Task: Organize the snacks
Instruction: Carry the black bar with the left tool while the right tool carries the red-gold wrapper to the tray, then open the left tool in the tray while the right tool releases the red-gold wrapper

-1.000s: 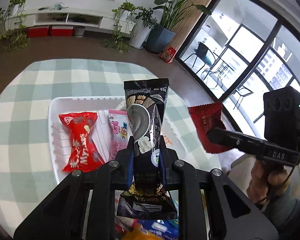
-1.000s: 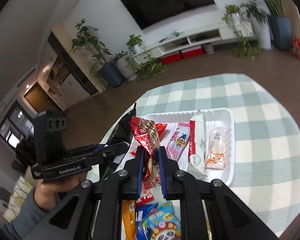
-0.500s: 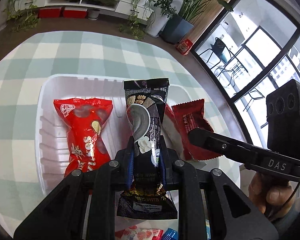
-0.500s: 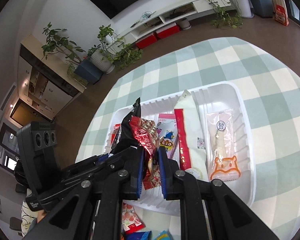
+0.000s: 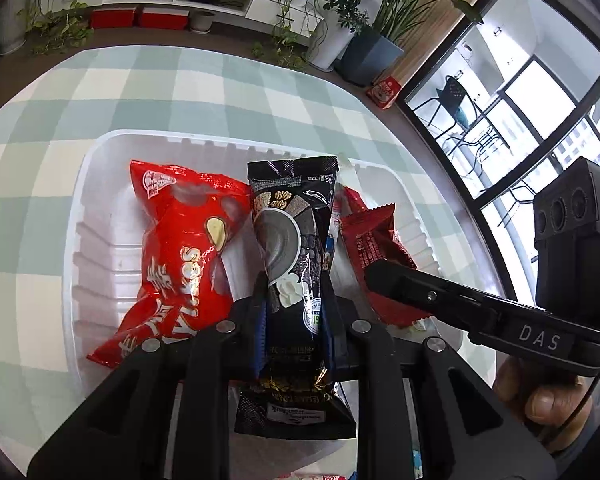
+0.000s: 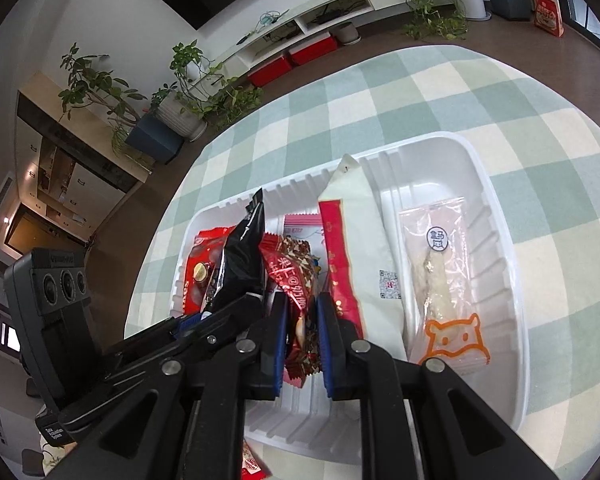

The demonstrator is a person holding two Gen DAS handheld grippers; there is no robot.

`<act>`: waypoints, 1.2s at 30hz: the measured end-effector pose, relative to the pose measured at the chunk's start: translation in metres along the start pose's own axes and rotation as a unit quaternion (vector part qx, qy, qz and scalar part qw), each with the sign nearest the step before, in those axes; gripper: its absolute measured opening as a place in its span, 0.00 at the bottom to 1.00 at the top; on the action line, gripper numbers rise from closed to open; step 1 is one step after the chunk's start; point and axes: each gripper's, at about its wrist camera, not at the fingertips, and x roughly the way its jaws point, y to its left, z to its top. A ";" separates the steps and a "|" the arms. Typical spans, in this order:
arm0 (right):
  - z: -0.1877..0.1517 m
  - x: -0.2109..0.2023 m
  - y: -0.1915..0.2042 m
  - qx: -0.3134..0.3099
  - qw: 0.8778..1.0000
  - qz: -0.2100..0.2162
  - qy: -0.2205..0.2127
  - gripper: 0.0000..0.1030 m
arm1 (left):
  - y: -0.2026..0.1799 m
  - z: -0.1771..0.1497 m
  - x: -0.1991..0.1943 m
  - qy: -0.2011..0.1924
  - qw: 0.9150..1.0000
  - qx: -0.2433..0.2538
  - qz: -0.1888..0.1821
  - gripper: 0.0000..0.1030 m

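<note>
Here the left tongs clamp a black cereal-drink sachet at frame centre, over the white plastic tray on the checked counter. The right tongs pinch a small red snack packet, seemingly just above the tray's middle, beside a large red bag.

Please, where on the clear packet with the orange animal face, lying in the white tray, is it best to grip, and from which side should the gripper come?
Probably grip the clear packet at its flat sealed end nearest the camera, by the orange face, coming from above on the near side. It lies flat and lengthwise in the white tray, apart from the white and red packet, with the tray wall close on its right.
</note>
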 end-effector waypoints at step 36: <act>0.000 -0.030 0.013 0.005 0.999 -0.001 -0.033 0.48 | -0.017 -0.015 -0.052 -0.043 0.999 0.017 0.002 0.73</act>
